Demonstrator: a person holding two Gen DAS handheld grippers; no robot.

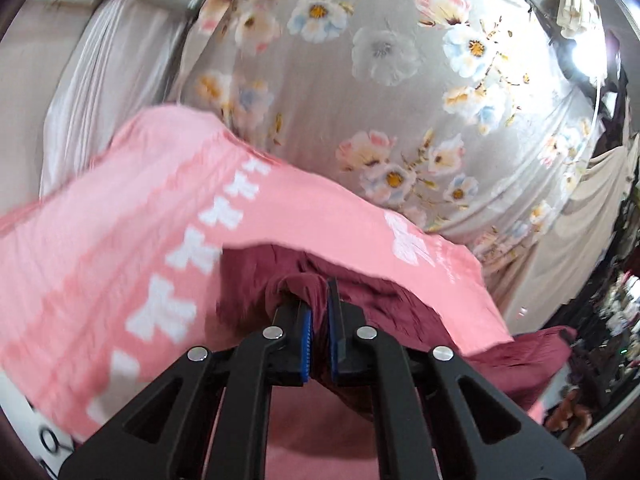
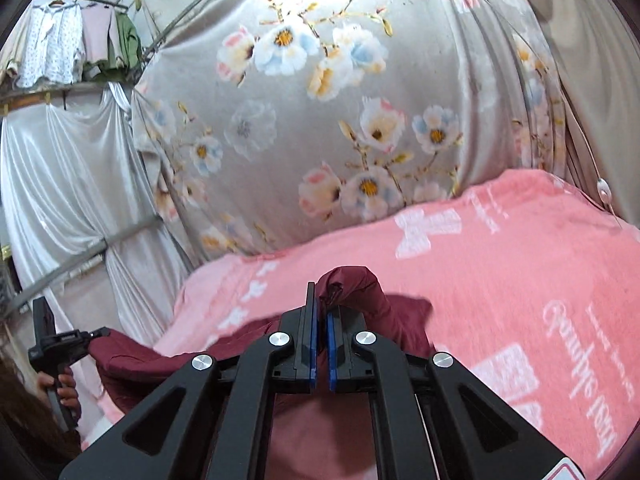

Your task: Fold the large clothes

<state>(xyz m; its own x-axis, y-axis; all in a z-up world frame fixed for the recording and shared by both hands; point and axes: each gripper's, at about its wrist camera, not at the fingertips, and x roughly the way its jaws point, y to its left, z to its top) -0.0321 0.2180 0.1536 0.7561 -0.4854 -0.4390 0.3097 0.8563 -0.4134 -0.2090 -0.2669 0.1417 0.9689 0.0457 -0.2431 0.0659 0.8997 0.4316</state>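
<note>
A dark red garment (image 1: 384, 300) is lifted off a pink blanket (image 1: 120, 216) printed with white bows. My left gripper (image 1: 319, 300) is shut on a bunched edge of the red cloth, which hangs down and trails off to the right. In the right wrist view my right gripper (image 2: 320, 300) is shut on another bunched corner of the same dark red garment (image 2: 360, 292), above the pink blanket (image 2: 500, 272). The left gripper (image 2: 94, 334) shows there at the lower left, held by a hand (image 2: 60, 388), with red cloth stretching from it toward my right one.
A grey floral curtain (image 1: 400, 92) hangs close behind the blanket, with a shiny silver drape (image 2: 60, 184) beside it. Clothes hang on a rail (image 2: 76, 44) at the upper left. Cluttered dark items (image 1: 612, 312) lie at the right edge.
</note>
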